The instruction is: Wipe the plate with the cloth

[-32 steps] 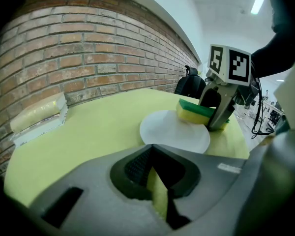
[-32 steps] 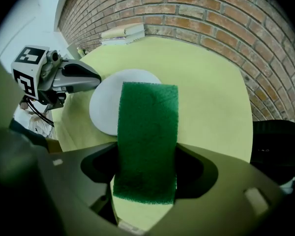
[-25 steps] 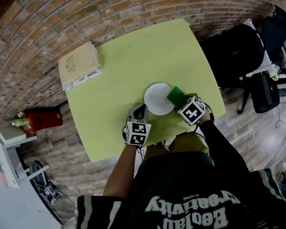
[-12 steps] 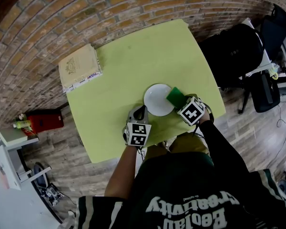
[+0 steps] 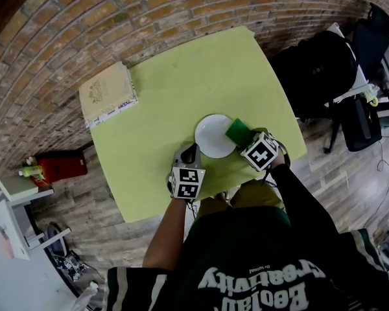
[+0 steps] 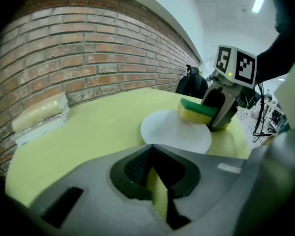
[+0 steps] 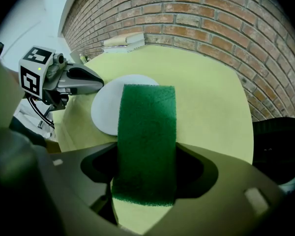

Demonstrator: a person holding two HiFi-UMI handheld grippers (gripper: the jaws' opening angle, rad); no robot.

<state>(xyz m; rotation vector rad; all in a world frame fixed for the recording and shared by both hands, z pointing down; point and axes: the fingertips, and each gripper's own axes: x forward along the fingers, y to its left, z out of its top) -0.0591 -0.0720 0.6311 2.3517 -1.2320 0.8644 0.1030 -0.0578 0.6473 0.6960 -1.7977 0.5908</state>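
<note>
A round white plate (image 5: 214, 135) sits near the lower middle of the head view, on a square yellow-green table (image 5: 181, 76) set against a brick wall. The right gripper (image 5: 247, 141) comes in from the plate's lower right. Its jaws are closed tight on a rectangular sponge with a green scouring top and a yellow foam underside (image 7: 146, 141). In the right gripper view the sponge fills the gap between the jaws and sticks out well beyond them toward the plate. From the left gripper view, its yellow side lies down on the plate's right rim.

The left gripper (image 5: 190, 153) points at the plate from the lower left, its tips just at the rim; whether they touch it is unclear. Its jaws are drawn almost together, with only a thin sliver of table showing between them, and they hold nothing.

A thick cream-coloured book (image 5: 107, 91) lies at the table's upper-left corner, well apart from the plate.
</note>
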